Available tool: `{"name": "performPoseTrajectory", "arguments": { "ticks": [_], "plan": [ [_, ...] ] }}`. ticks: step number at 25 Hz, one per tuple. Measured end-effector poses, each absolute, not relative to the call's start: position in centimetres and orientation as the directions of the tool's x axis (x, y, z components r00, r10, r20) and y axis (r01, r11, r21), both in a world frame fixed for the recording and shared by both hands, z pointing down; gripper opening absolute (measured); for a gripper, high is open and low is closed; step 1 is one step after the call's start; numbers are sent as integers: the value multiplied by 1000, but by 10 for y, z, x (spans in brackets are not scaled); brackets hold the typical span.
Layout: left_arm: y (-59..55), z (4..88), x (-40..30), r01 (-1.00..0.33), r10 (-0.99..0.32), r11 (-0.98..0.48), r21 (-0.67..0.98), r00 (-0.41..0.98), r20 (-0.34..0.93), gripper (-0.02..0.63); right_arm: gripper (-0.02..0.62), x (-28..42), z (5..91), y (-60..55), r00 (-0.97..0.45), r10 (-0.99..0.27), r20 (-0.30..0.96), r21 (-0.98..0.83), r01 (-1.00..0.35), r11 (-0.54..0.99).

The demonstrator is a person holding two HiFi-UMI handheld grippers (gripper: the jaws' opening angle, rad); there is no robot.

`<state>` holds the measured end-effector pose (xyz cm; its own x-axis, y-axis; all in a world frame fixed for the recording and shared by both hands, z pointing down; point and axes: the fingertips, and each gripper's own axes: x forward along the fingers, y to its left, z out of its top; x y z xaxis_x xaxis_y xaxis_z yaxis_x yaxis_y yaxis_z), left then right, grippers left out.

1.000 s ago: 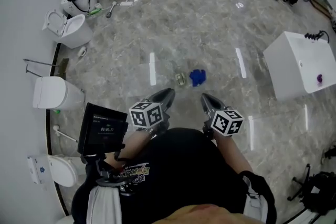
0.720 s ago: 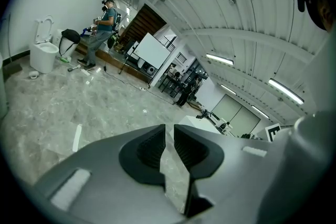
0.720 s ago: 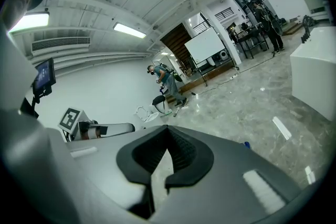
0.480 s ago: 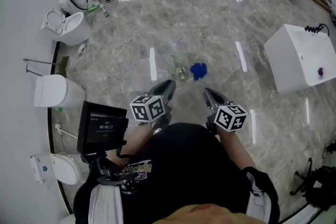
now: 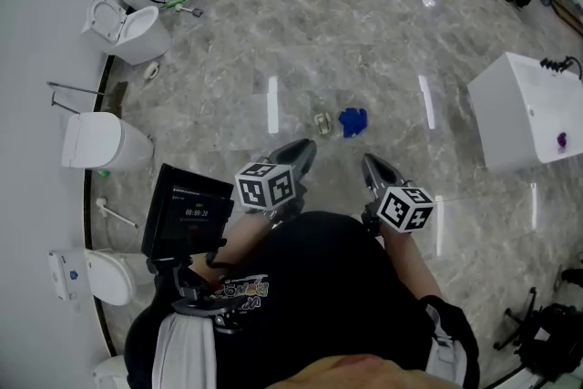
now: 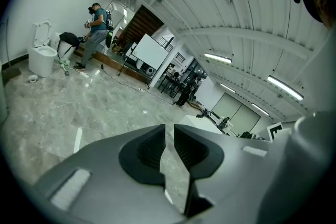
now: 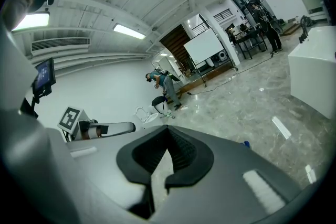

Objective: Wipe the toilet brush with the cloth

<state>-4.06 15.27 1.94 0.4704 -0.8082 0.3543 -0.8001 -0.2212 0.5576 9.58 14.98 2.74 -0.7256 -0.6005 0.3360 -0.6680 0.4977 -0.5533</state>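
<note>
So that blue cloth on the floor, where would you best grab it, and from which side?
Probably from straight above. The cloth lies crumpled in a low heap on the floor, with no edge visibly lifted, so a sideways approach might just push it. Pinch a raised fold near its middle.

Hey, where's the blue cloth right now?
In the head view, the blue cloth lies on the floor just ahead of the left gripper and right gripper, with a small pale object beside it on its left.
</note>
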Motion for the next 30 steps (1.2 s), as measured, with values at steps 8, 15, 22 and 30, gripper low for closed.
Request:
{"name": "performPoseTrajectory", "arguments": {
  "ticks": [8,15,22,30],
  "plan": [
    [155,23,-45,-799,-810,-209,564,464,358,63,0,90,28,150,-735,-592,331,-550,-660,512],
    [156,23,-44,-798,-807,-210,564,468,361,63,0,90,28,151,-737,-588,333,-552,-658,512],
    [157,23,-42,-798,-801,-216,563,475,365,63,0,89,28,152,-738,-587,332,-554,-656,512],
    [157,22,-41,-798,-796,-222,561,480,369,61,0,90,27,152,-735,-592,330,-557,-658,507]
  ]
}}
